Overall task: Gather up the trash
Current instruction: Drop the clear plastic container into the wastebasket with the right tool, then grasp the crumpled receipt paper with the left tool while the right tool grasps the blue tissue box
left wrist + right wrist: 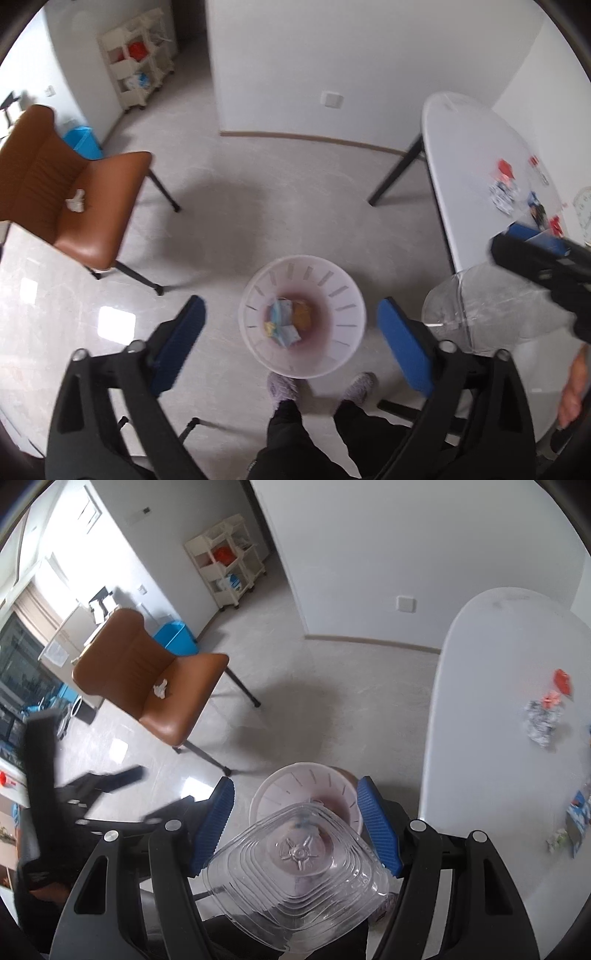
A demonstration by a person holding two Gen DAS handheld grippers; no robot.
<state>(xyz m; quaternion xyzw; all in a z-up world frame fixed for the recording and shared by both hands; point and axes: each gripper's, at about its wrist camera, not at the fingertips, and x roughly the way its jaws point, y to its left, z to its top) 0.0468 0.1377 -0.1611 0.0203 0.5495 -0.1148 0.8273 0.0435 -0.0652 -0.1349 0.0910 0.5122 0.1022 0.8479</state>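
Now the right gripper pinches a clear plastic bottle just above the white bin w/ trash inside. Left gripper is spread wide, holding nothing, over the bin too.

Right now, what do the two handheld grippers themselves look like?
Both match: the left gripper and right gripper have black frames with triangular cut-outs, silver pivot bolts and blue ribbed pads. No cables or markings are visible.
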